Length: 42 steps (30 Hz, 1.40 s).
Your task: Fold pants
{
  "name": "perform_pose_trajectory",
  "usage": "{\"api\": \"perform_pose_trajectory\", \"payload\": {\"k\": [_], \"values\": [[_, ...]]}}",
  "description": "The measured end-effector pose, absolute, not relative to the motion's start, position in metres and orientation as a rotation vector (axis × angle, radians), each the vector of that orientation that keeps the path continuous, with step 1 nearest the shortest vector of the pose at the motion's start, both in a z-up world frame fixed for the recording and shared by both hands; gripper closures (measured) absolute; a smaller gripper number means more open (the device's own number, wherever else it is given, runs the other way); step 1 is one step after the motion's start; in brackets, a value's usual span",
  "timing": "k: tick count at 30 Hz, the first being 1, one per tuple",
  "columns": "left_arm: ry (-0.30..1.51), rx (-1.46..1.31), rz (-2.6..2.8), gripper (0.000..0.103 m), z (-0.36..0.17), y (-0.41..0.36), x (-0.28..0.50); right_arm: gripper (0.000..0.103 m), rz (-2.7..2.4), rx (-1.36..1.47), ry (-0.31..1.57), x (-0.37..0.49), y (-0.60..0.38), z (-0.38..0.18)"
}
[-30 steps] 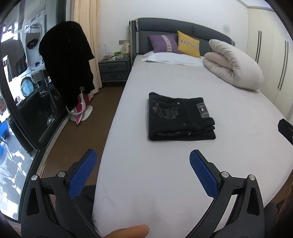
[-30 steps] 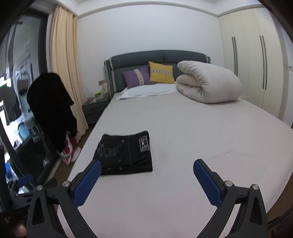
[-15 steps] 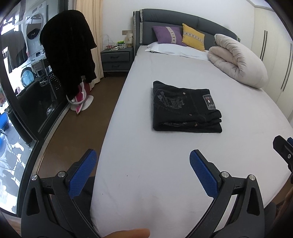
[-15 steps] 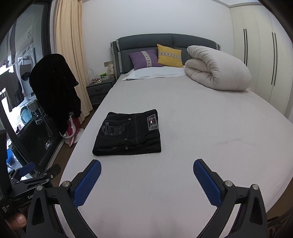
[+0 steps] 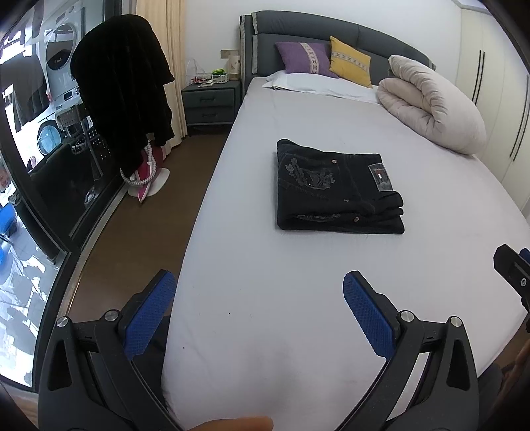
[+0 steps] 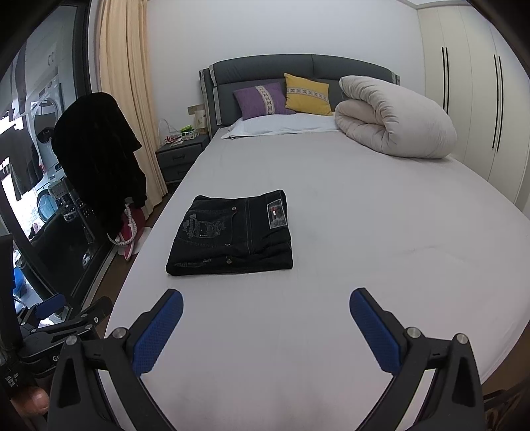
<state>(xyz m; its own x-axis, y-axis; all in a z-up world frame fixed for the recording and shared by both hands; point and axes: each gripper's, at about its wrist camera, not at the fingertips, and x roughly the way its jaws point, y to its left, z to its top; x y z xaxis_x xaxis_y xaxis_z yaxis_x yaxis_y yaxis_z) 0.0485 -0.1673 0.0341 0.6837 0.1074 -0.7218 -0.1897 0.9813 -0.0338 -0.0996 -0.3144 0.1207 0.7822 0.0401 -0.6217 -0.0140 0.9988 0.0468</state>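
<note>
Left wrist view: left gripper [image 5: 258,306], black frame, blue cross-hatched pads [image 5: 149,316], spread wide, nothing held. Ahead and slightly right of it, apart: pants [image 5: 334,192], black denim, folded into a thick rectangular stack, grey embroidered pocket and small label patch on top, flat on bed sheet [image 5: 265,281], pale grey, smooth. Beyond the pants: rolled duvet [image 5: 430,106], cream, puffy; purple cushion [image 5: 306,61] and yellow cushion [image 5: 351,64] against dark padded headboard [image 5: 298,26]. Left of the tool: brown floor, dark nightstand [image 5: 210,102], black garment [image 5: 124,99] hanging over a stand. Cut off at right edge: part of right gripper [image 5: 513,268].

Right wrist view: right gripper [image 6: 266,320], same build, fingers likewise far apart, empty. Pants [image 6: 233,233] ahead and left of it, no contact. Left gripper [image 6: 63,318] partly visible at lower left edge. Label print too small to read.
</note>
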Motion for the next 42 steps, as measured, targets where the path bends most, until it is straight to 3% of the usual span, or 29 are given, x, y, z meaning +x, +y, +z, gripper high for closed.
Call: {"api": "perform_pose_trajectory", "payload": {"k": [42], "values": [[0.833, -0.113, 0.172, 0.000, 0.015, -0.172, 0.057, 0.000, 0.031, 0.031, 0.728, -0.092, -0.312, 0.106]]}}
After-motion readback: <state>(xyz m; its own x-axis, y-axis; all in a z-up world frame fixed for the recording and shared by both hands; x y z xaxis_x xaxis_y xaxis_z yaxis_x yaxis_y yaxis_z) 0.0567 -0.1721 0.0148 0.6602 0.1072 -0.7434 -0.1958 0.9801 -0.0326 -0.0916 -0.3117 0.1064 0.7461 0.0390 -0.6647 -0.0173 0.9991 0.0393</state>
